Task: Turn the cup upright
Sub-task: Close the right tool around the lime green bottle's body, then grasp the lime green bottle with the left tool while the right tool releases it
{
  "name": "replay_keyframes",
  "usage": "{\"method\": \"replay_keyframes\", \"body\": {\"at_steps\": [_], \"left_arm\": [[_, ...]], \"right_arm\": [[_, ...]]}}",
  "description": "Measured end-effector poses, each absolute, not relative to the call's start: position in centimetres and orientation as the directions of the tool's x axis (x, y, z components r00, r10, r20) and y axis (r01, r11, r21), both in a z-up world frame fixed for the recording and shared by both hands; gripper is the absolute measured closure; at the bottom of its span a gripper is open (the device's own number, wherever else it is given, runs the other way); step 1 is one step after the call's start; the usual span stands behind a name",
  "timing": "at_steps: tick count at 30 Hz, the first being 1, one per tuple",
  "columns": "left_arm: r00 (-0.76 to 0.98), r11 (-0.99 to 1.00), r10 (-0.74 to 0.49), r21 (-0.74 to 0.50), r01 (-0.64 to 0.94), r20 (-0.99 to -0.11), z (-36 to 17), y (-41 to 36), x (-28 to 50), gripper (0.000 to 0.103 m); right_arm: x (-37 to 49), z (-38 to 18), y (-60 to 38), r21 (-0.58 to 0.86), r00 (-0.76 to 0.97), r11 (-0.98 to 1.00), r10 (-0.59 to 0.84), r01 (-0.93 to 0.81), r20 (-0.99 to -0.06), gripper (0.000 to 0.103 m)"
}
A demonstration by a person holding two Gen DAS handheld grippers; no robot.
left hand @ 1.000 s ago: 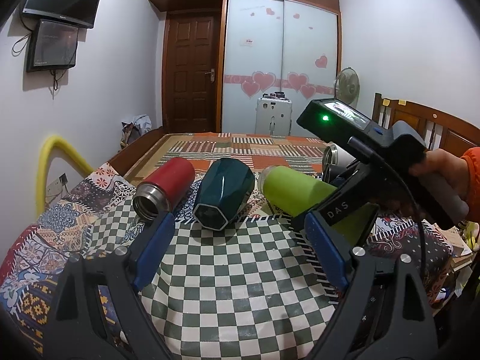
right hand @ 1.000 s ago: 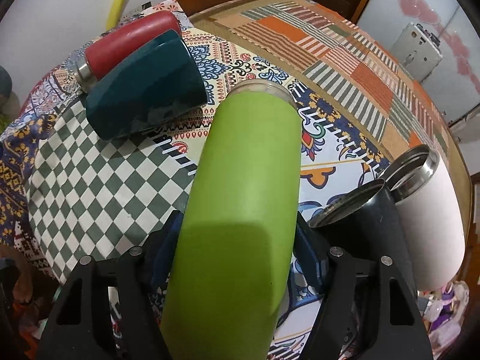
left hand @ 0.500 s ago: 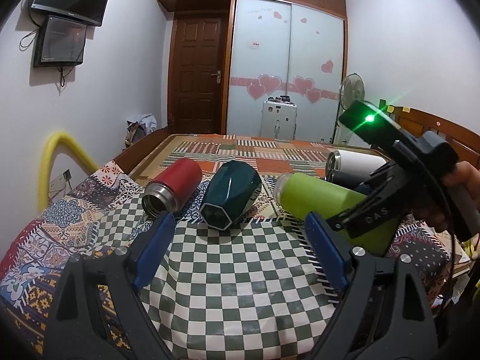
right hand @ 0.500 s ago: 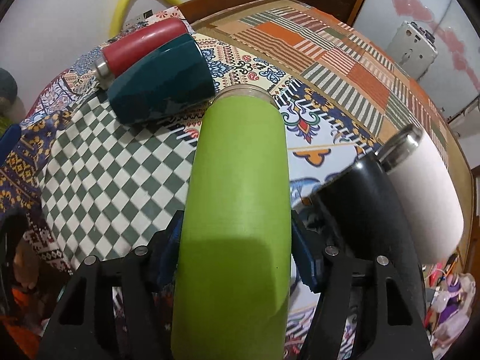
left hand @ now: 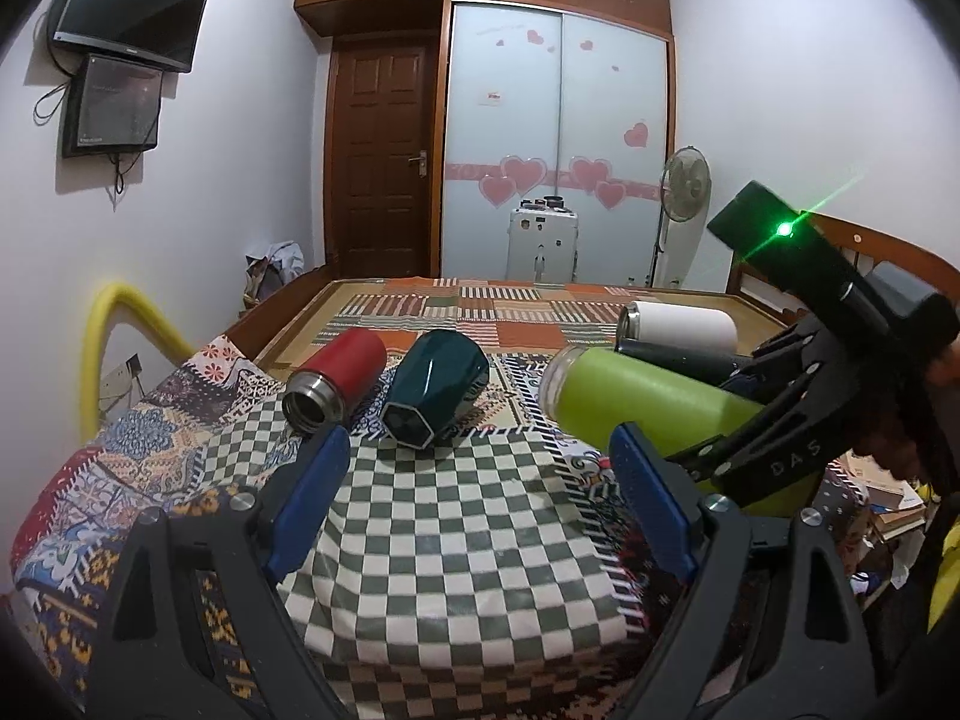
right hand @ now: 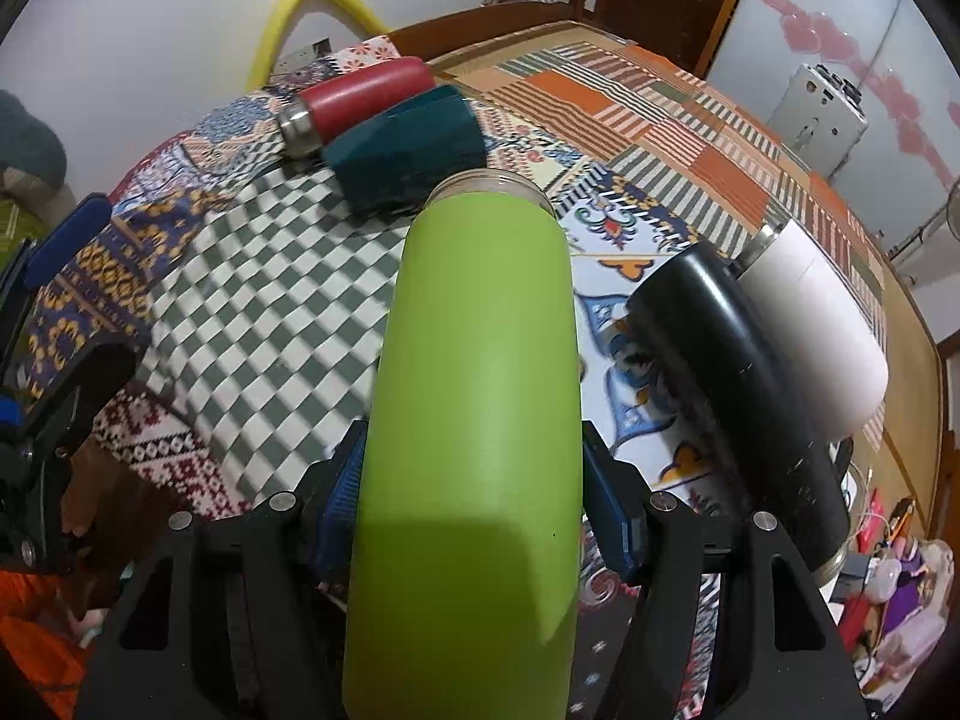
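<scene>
A lime green cup (right hand: 480, 396) lies on its side between the blue pads of my right gripper (right hand: 474, 498), which is shut on its body; its open mouth points away from me. In the left wrist view the green cup (left hand: 636, 408) is held just above the checked cloth (left hand: 456, 516), with my right gripper (left hand: 780, 450) around its base end. My left gripper (left hand: 480, 486) is open and empty, low over the checked cloth, well short of the cups.
A red steel cup (left hand: 336, 378) and a dark teal faceted cup (left hand: 435, 390) lie on their sides at the left. A black cup (right hand: 744, 378) and a white cup (right hand: 816, 324) lie right of the green cup. The bed's wooden frame (left hand: 282, 312) borders the left.
My right gripper has lifted the green cup slightly and drawn back, tilting its mouth end up. My left gripper has pulled back and pitched up a little; the other cups have not moved.
</scene>
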State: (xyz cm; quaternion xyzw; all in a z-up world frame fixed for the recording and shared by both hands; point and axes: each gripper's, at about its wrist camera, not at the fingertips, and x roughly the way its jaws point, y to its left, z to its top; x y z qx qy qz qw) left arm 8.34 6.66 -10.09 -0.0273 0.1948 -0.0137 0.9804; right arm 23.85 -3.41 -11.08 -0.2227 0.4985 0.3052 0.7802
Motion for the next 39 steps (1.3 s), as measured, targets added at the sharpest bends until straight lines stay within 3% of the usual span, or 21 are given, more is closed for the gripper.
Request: {"method": "replay_keyframes", "body": {"at_steps": [22,31,39], "left_arm": [[0.890,0.994,-0.036,-0.111,-0.016,-0.455,-12.8,8.5,7.8,0.013],[0.896,0.996,-0.009,-0.084,-0.031,-0.444,-11.1,7.5,8.3,0.000],[0.856,0.999,-0.010,-0.051,-0.019,-0.516,-9.5,4.7,12.2,0.000]], "right_arm": [[23.4,-14.2,1.1,-0.054,0.267,0.660,0.226,-0.749,-0.937,0.041],[22.2,-10.1,-1.2,-0.068,0.381,0.688,0.314,-0.722,-0.869,0.041],[21.4,-7.5,-7.2,-0.048,0.528,0.774,0.384,-0.632,-0.758,0.036]]}}
